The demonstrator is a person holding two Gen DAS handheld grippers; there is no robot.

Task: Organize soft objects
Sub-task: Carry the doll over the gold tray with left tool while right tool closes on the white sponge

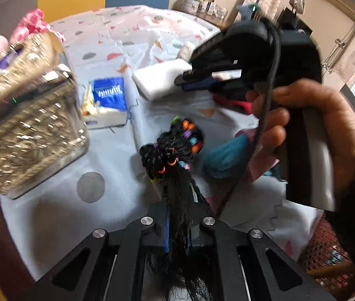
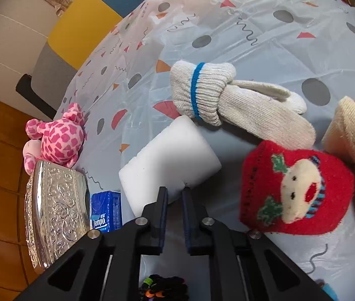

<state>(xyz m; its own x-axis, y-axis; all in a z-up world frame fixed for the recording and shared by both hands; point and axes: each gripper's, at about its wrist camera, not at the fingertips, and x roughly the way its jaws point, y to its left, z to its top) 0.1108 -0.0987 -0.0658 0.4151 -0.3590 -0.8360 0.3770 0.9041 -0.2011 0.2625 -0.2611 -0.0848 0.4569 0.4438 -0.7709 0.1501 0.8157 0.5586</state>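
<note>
- Left tongs [image 1: 177, 228] pressed together on the black braided hairpiece with coloured beads [image 1: 175, 150], pinching its loose tail while the beaded braids hang beyond the tips, over the desk [image 1: 52, 215].
- Best kept firmly pinched: slippery strands, likely to slide out if tilted or shaken; better carried slowly toward the embossed silver metal box [image 1: 26, 125], just left of the hairpiece, and let go only once the braids are well inside the rim.
- Right tongs [image 2: 175, 195] look nearly closed and empty, a narrow gap showing between the tips, poised at the near edge of the white rectangular foam sponge [image 2: 170, 160]; would need spreading before taking it.
- Box contents: something purple and pink glimpsed at its top in the left view, too blurred to name; a pink spotted plush toy [image 2: 57, 138] beside or behind the box, cannot tell whether inside.
- Blue tissue packet [image 2: 106, 210] between box and sponge.
- Beyond the sponge, a cream knitted glove with a blue band [image 2: 227, 100]; right of the sponge, a red knitted pouch with a snowman face [image 2: 298, 188].
</note>
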